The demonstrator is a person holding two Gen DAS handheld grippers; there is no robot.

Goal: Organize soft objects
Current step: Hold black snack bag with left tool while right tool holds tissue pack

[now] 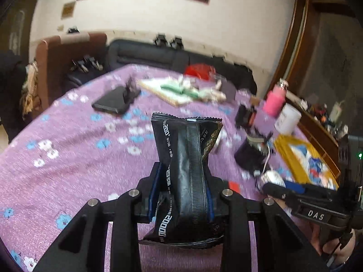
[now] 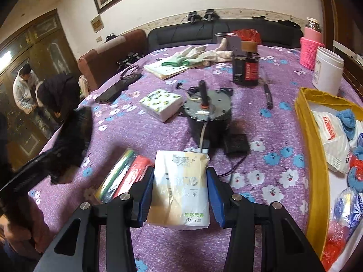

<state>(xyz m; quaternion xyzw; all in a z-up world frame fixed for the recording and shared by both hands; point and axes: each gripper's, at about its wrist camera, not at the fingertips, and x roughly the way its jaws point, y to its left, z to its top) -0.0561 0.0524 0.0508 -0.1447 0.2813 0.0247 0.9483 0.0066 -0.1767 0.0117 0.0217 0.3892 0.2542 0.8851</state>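
My left gripper (image 1: 183,178) is shut on a black foil packet (image 1: 185,145), which stands upright and pinched at the waist between the blue pads, above the purple flowered tablecloth (image 1: 74,149). My right gripper (image 2: 180,178) is shut on a white and yellow tissue pack (image 2: 181,185), its pads against both sides. A yellow-rimmed box (image 2: 312,158) to the right holds plastic bags and blue cloth. In the left wrist view the box (image 1: 284,151) is at the right, behind the right gripper (image 1: 292,189). Red and green packets (image 2: 122,176) lie left of the right gripper.
A dark motor (image 2: 208,113) with cables stands mid-table, with a flower-printed tissue pack (image 2: 162,104) beside it. Farther back are gloves (image 2: 195,53) on a booklet, a dark bottle (image 2: 246,68), a white jar (image 2: 326,70) and a phone (image 2: 110,93). Two people stand at the far left.
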